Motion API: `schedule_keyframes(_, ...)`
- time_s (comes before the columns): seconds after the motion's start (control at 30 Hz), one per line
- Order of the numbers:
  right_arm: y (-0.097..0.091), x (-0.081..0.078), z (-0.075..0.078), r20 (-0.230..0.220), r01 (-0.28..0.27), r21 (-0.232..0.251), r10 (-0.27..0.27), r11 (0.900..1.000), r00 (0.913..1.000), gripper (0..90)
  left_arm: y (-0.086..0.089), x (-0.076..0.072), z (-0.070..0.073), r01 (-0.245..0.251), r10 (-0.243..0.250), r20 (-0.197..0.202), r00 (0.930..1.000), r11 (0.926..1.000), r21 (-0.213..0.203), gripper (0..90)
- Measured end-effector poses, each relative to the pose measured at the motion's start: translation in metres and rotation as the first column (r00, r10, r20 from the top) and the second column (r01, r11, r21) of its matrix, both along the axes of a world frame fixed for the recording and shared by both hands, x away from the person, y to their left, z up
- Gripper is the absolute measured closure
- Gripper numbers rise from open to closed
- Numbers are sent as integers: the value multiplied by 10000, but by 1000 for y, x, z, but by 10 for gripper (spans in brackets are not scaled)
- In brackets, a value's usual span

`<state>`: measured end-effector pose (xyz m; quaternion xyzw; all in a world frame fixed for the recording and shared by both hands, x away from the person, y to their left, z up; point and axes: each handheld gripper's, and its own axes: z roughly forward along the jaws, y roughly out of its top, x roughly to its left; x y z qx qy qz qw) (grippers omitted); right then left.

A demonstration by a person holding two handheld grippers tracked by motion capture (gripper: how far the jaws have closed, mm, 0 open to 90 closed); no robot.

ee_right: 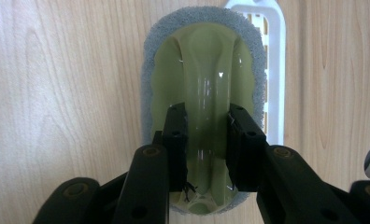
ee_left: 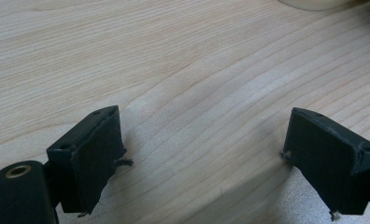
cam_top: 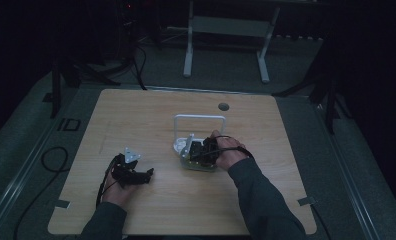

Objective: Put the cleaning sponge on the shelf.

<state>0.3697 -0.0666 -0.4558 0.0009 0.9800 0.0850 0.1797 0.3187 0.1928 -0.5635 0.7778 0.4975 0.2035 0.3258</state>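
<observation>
A scrubbing sponge (ee_right: 204, 60) with a grey pad and a pale green plastic grip lies on the wooden table (cam_top: 151, 110). My right gripper (ee_right: 205, 135) points down at it, its two black pads pressed on either side of the raised green grip. In the high view that gripper (cam_top: 202, 150) sits over the sponge (cam_top: 198, 164) at the table's middle. My left gripper (cam_top: 147, 175) rests low at the front left, and in its own view the jaws (ee_left: 202, 154) stand wide apart over bare wood with nothing between them.
A white wire rack (cam_top: 200, 120) stands just behind the sponge, and its slotted white base (ee_right: 276, 70) lies beside the sponge. A round cable hole (cam_top: 223, 106) is near the table's far edge. A white frame (cam_top: 226, 30) stands on the floor beyond.
</observation>
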Motion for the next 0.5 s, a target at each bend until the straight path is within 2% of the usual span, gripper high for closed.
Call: schedule_keyframes(0.5,-5,10,7,219,7,317,-14,9995,9998,716,0,0,0,-8,8,-4,10000,10000,-16,118)
